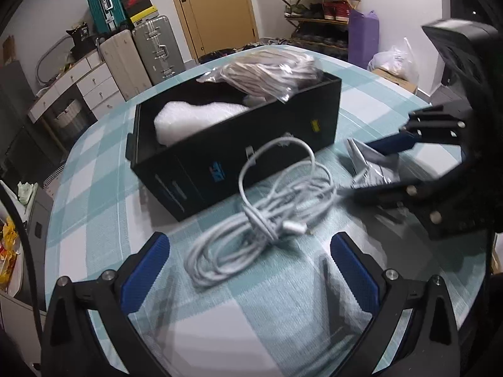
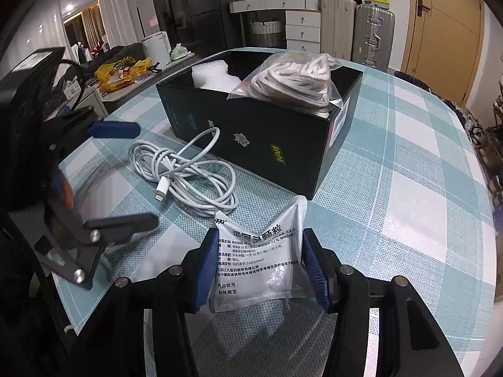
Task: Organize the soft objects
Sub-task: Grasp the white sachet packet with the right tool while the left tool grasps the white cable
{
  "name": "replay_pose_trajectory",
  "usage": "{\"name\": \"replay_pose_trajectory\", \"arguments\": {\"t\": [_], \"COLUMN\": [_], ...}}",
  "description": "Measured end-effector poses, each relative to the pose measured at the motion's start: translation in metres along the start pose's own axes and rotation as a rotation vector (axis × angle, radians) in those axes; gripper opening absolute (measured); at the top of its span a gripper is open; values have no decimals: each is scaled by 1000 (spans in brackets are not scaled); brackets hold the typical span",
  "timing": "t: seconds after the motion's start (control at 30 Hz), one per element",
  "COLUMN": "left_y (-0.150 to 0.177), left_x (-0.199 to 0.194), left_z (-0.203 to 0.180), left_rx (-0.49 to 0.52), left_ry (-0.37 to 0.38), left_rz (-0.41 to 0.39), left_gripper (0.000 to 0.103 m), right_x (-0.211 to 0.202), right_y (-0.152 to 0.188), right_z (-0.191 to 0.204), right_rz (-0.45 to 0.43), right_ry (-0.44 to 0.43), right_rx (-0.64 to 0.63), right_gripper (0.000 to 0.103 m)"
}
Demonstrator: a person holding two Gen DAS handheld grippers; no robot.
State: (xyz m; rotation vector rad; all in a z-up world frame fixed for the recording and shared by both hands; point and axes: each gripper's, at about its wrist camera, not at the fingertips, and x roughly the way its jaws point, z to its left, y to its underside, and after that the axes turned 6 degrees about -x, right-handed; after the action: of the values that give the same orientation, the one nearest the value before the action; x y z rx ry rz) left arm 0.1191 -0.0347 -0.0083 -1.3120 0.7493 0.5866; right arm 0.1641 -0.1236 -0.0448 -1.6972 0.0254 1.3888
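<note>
Sachet point(image 2: 258, 259) of silver-white foil with printed Chinese text is clamped between the blue pads of the right gripper point(image 2: 259, 270), held upright just above the checked cloth of the bench point(image 2: 408, 188). In the left wrist view the same sachet point(image 1: 372, 165) is seen pinched by the right gripper point(image 1: 374, 169), blurred, off to the right of the left gripper. Left gripper point(image 1: 250, 270) is held with fingers wide apart, nothing between them, low over the bench point(image 1: 94, 220). White cable point(image 1: 267, 210), loosely coiled, lies on the cloth just ahead of the left gripper's fingers; in the right wrist view the cable point(image 2: 185, 176) is seen ahead-left of the sachet, between the two grippers, with the left gripper point(image 2: 138, 172) spread beside it. Black box point(image 1: 239, 132), open-topped, stands beyond the cable, close to it. Inside the box point(image 2: 261, 135) a white foam piece point(image 2: 213, 77) is seen at the far-left end, and a clear bag of pale cord point(image 2: 295, 78) is piled at the other end, rising above the rim. Contact between cable and box cannot be told.
</note>
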Motion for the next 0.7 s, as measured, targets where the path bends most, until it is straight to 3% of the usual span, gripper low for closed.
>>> {"name": "replay_pose_trajectory", "arguments": {"t": [0.33, 0.5, 0.7], "left_y": [0, 0, 3], "left_x": [13, 10, 6], "left_z": [-19, -14, -17], "left_rx": [104, 100, 134], "left_ry": [-7, -46, -62], "left_rz": [-8, -32, -47], "left_gripper": [99, 77, 68], "right_x": [1, 1, 1], "right_y": [1, 1, 1], "right_z": [-2, 0, 1], "right_rz": [-6, -3, -2], "right_ry": [-12, -6, -4], "right_rx": [2, -2, -4], "right_gripper": [53, 53, 53]}}
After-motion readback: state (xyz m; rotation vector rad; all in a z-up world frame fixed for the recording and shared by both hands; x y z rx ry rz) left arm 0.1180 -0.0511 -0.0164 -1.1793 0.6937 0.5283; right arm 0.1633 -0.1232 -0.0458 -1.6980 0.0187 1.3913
